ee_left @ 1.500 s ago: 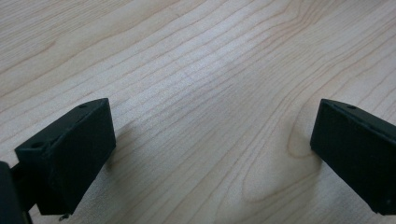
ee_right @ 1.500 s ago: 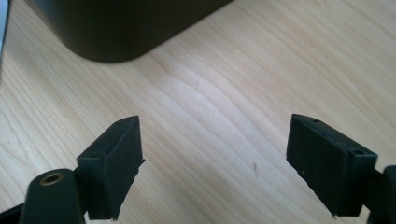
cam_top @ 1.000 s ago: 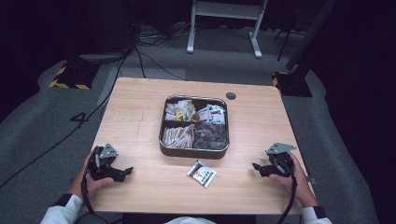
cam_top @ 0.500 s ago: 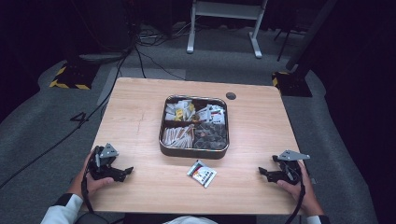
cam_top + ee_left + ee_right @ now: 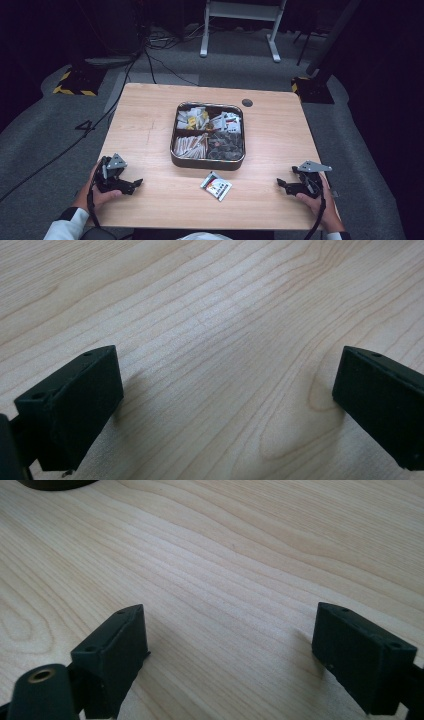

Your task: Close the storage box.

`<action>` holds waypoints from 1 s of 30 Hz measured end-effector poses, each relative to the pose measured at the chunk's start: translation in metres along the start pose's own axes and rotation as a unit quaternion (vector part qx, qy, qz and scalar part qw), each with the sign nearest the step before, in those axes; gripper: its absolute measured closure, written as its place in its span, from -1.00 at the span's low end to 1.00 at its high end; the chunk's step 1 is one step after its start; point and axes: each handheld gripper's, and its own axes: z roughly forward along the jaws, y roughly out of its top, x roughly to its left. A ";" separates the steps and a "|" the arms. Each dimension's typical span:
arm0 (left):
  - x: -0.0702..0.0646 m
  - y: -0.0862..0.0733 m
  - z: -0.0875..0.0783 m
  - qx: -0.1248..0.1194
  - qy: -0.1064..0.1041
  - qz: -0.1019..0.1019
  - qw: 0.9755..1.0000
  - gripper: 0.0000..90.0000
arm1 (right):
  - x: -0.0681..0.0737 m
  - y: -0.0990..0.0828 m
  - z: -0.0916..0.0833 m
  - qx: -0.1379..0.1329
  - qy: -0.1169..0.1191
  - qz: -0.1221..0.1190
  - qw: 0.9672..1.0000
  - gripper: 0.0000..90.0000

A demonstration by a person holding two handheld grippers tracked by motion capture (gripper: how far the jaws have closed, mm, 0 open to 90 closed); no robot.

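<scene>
A dark metal tray [image 5: 207, 164] with four compartments of sachets stands mid-table. One small white packet [image 5: 216, 185] lies on the wood just in front of it. My left gripper [image 5: 136, 184] rests at the near left of the table, pointing right; in the left gripper view its jaws [image 5: 227, 390] stand wide over bare wood. My right gripper [image 5: 281, 184] rests at the near right, pointing left toward the packet but well apart from it. Its jaws [image 5: 230, 645] have just been opening and stand wide with nothing between them.
The light wooden table [image 5: 145, 125] has a small dark round disc [image 5: 247, 102] near its far right. A dark rounded edge [image 5: 55, 484] shows at the top left of the right gripper view. Cables and a white stand lie on the grey floor beyond.
My right hand has shifted a little to the right and toward the table's near edge, then stopped. The left hand, tray and packet have stayed put.
</scene>
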 end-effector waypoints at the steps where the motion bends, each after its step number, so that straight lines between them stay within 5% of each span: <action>1: 0.000 0.000 0.000 0.000 0.000 0.000 1.000 -1.00 | 0.000 0.000 0.000 0.000 -0.001 0.001 1.000 -0.66; 30: 0.001 0.002 0.001 0.002 -0.003 0.006 1.000 -1.00 | -0.001 0.000 0.000 0.000 -0.005 0.003 1.000 -0.66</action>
